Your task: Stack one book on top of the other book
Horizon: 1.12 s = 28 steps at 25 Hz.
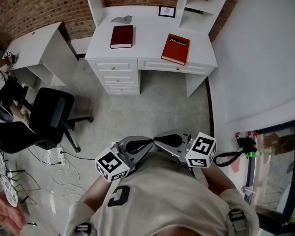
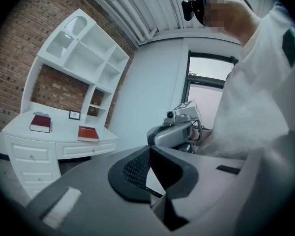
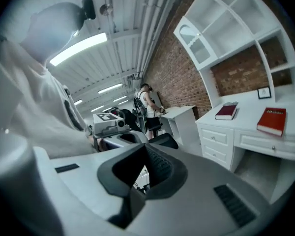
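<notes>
Well away from the work, both tools sit close against the person's chest in the head view: the left gripper (image 1: 146, 142) and the right gripper (image 1: 160, 140) point inward toward each other, tips nearly meeting. Far ahead stands the white bench (image 1: 150, 45), with a dark red book (image 1: 122, 36) lying flat on its left part and a bright red book (image 1: 175, 48) flat on its right part, the two well apart. A small framed picture (image 1: 167, 11) stands behind them at the back, and a black office chair (image 1: 51, 114) sits on the floor to the left.

Seen from the left gripper view, that tool's fingers (image 2: 132, 173) are pressed together with nothing between them. Both books lie on the distant bench at the left, and the right gripper shows just beyond.

From the right gripper view, its fingers (image 3: 160, 168) are likewise together and empty. Both books lie on the bench at the right.
</notes>
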Tool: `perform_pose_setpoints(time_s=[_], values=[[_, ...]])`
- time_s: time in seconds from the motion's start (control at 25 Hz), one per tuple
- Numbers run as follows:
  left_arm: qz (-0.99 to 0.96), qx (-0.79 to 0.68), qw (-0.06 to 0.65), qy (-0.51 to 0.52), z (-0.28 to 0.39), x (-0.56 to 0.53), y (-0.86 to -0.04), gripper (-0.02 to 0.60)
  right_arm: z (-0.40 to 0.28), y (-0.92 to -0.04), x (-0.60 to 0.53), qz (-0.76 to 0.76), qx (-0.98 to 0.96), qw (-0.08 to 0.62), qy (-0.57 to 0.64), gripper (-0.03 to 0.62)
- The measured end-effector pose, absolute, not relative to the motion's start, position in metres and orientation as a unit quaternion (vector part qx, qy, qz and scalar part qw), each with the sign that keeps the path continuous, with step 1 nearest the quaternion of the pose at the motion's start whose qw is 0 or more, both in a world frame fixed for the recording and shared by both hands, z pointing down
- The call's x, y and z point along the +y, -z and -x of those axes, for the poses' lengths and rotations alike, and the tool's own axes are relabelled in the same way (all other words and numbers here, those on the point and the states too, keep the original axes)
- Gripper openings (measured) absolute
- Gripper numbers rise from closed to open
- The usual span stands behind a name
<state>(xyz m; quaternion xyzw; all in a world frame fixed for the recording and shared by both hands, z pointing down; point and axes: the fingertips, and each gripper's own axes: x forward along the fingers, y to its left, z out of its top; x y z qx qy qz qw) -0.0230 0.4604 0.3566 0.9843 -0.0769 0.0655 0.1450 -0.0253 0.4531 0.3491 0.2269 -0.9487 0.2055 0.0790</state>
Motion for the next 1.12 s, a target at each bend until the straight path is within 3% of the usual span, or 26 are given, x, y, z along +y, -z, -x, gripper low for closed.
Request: perform_pose_setpoints(time_s=[0.16, 0.36, 0.48, 1.12], values=[[-0.984, -0.094, 0.142, -0.056, 0.014, 0.450, -0.350, 0.003, 0.019, -0.343, 0.444, -0.181, -0.963, 0.125, -0.156, 0.003], [-0.977, -0.118, 0.175, -0.035, 0.002, 0.421, -0.343, 0.003, 0.002, -0.335, 0.415, -0.172, -0.966, 0.071, -0.179, 0.003], [-0.980, -0.126, 0.145, -0.047, -0.013, 0.410, -0.335, 0.003, -0.013, -0.331, 0.405, -0.153, -0.968, 0.057, -0.189, 0.003], [-0.990, -0.045, 0.133, -0.022, -0.135, 0.385, -0.307, 0.003, -0.067, -0.341, 0.427, 0.119, -0.969, 0.138, -0.164, 0.003]])
